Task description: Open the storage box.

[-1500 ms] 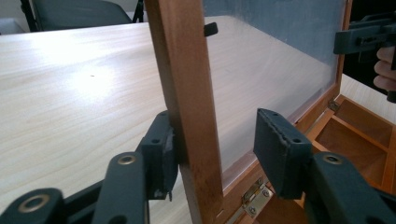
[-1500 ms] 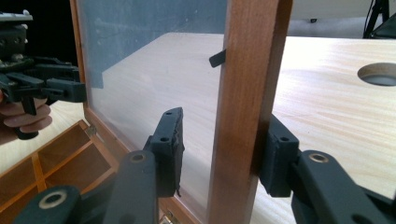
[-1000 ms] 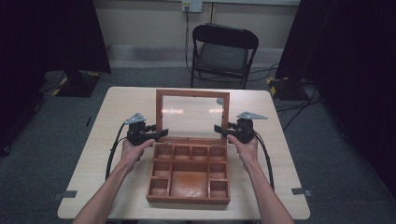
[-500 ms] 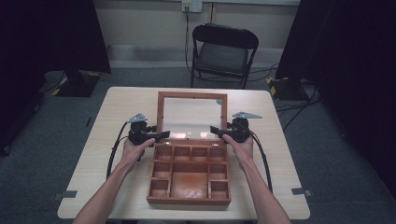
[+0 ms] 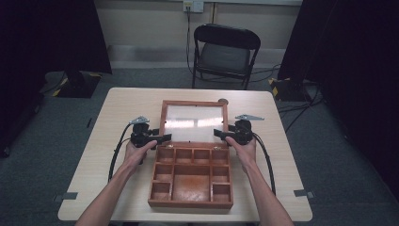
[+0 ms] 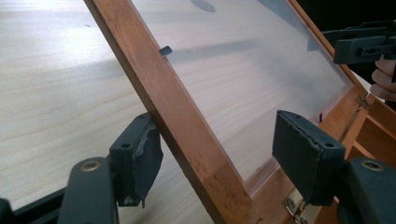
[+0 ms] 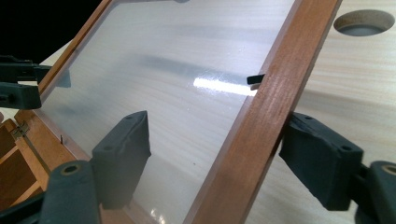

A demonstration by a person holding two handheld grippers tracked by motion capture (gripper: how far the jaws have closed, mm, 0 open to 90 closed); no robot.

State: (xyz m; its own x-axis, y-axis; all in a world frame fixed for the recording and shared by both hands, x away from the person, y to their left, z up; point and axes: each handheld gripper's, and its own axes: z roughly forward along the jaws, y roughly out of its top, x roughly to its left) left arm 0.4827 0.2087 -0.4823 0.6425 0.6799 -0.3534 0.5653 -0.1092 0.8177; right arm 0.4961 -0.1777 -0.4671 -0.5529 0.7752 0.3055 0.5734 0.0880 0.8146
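The lid [image 5: 194,123] lay tipped back behind the box [image 5: 191,176]. Both grippers, left [image 5: 162,138] and right [image 5: 221,134], had just been opening, jaws loosely straddling its side rails. Releasing seemed underway; next, withdraw sideways.

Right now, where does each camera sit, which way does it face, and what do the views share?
High view: above the person's side, facing forward and down on the table; forearms, left gripper, right gripper.
Left gripper view: along its open jaws straddling the lid frame.
Right gripper view: along its open jaws, likewise straddling.
Shared: the wooden box lid's clear pane.
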